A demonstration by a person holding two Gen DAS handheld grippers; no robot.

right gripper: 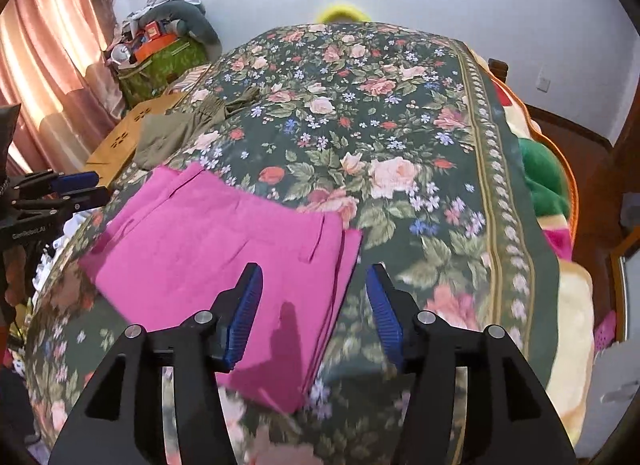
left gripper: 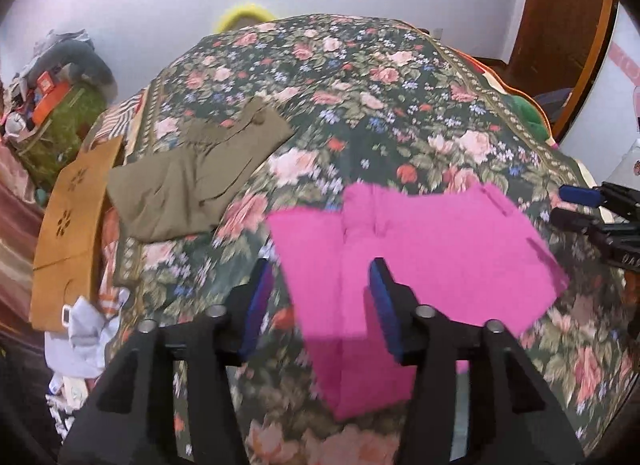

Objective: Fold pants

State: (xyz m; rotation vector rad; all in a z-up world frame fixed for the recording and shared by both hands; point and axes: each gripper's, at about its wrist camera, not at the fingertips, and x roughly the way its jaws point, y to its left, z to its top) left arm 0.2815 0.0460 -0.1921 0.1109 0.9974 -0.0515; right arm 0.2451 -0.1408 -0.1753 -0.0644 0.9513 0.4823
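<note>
Bright pink pants (left gripper: 420,249) lie folded in layers on the floral bedspread (left gripper: 360,105); they also show in the right wrist view (right gripper: 224,249). My left gripper (left gripper: 320,285) is open and empty, hovering over the pants' left near part. My right gripper (right gripper: 316,289) is open and empty over the pants' right edge. The right gripper shows at the far right of the left wrist view (left gripper: 580,205), and the left gripper at the far left of the right wrist view (right gripper: 80,187).
Olive-green pants (left gripper: 196,181) lie folded at the bed's back left. A tan cardboard box (left gripper: 68,233) and white cloth (left gripper: 88,333) sit beside the bed's left edge. A green cluttered bin (left gripper: 60,121) stands by the wall. Green and yellow blankets (right gripper: 548,185) lie on the right.
</note>
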